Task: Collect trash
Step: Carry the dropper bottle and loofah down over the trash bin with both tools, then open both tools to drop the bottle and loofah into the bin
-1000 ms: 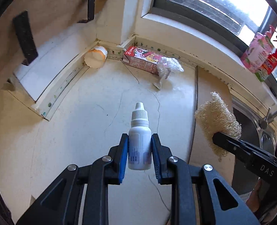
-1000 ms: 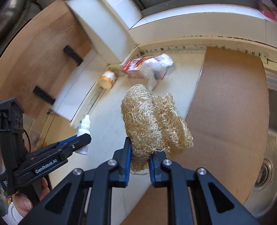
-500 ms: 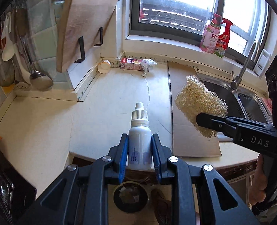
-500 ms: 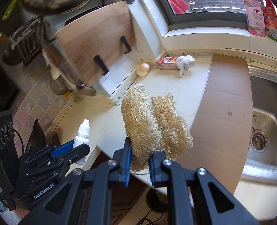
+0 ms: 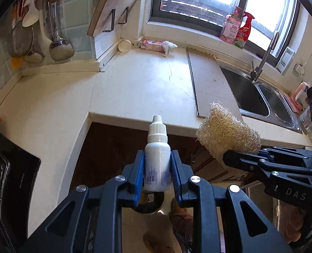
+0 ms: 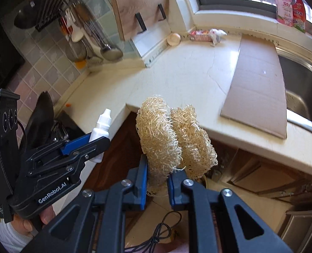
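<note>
Black tools, blue pads, silver screws; left tool point(image 6: 99, 141) marked "GenRobot.AI", right tool point(image 5: 231, 158) "DAS"; white cuff behind left tool.

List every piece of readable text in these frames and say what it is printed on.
"GenRobot.AI": side of the left tool.
"DAS": side of the right tool.
Dropper bottle label: blurred.
Pink pouch and red spray bottle on the sill: print unreadable.
Snack carton on the counter: too small.

Cream L-shaped countertop point(image 5: 139, 84), cracked. Cardboard sheet point(image 6: 259, 84) lies flat on it beside the sink point(image 5: 259, 97). In the far corner from the sink: tipped cup point(image 5: 124, 46), flattened carton point(image 5: 152, 45), crumpled white wrapper point(image 5: 169, 46).
</note>
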### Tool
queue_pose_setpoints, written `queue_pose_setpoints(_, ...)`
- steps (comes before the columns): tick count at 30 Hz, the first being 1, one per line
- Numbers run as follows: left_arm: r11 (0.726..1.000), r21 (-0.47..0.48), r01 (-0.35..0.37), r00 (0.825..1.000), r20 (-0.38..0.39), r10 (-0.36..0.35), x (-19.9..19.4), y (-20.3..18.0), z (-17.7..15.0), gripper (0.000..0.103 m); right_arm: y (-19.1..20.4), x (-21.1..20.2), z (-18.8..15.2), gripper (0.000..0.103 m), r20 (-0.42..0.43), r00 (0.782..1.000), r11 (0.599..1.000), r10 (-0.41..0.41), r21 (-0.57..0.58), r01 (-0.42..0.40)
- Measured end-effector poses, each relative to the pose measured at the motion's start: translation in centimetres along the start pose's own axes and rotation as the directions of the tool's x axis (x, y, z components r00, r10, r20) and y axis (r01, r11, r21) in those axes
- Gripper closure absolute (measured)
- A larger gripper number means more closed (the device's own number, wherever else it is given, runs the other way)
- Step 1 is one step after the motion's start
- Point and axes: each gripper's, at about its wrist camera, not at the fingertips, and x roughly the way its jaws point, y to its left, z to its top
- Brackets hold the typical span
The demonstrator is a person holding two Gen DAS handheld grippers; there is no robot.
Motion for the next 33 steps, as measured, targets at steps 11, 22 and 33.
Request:
queue_pose_setpoints(11, 0.990, -0.136, -0.021, 0.973, -0.232, -0.011, 10.7, 2.1, -8.9, 0.080, -5.2, 11.7, -7.5, 0.087, -0.292, 0.956, 0.997, -0.035, 0.059, 0.054)
queue_pose_setpoints(22, 0.982, -0.181, -0.055, 0.935, -0.356, -0.013, 25.4, 3.8, -16.4, 0.080, -12.3, 27.2, -14.4, 0.087, -0.484, 0.875, 0.983, -0.011, 0.155, 0.099)
queue_pose_setpoints(33, 0.975, -0.186, -0.123, 0.913, -0.407, 0.037, 33.3, 6.7, -18.3, 0.049, -13.6, 36.9, -13.3, 0.082, -0.533, 0.844, 0.971, 0.054, 0.224, 0.080)
